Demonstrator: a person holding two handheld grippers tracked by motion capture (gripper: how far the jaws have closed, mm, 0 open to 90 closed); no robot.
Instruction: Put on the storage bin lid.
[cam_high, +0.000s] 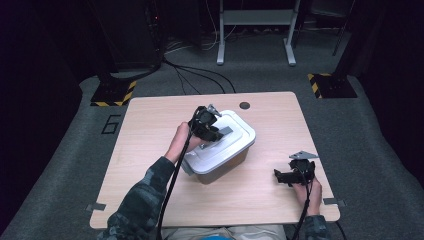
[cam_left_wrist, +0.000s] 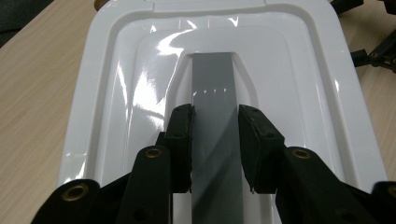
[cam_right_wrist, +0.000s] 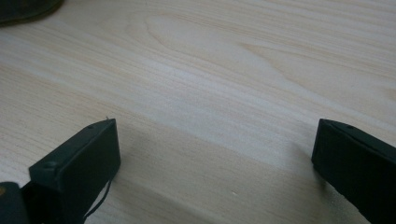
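A light wooden counter (cam_high: 150, 200) with rounded corners is seen from above. A person's two forearms in camouflage sleeves come in over its near edge, each hand holding black tongs with a trailing cable.

Toward the left of centre sits a grey plastic storage bin (cam_high: 220, 162), set at an angle to the counter's edges, closer to the far edge than the near one. A glossy white lid (cam_left_wrist: 116, 140) covers it fully, so its contents are hidden. A flat grey handle (cam_left_wrist: 215, 140) runs along a recess in the middle of the lid.

The left tongs (cam_high: 207, 131) rest on top of the lid. Seen from the left gripper view, the left tongs (cam_left_wrist: 215, 135) are clamped on the grey handle, one black pad pressing each long side of it.

To the right, near the counter's right edge and toward its near right corner, the right tongs (cam_high: 286, 176) rest low over bare wood, well apart from the bin. In the right gripper view, the right tongs (cam_right_wrist: 215, 149) stand wide apart, with plain wood grain between them.

A small dark round hole (cam_high: 244, 105) sits near the counter's far edge.

Around the counter lies grey carpet (cam_high: 370, 140). Beyond it, the room is dark, with black cables (cam_high: 195, 75) on the floor, yellow-and-black striped stand bases (cam_high: 114, 92) at both sides, and a pale metal frame (cam_high: 255, 35) at the back.
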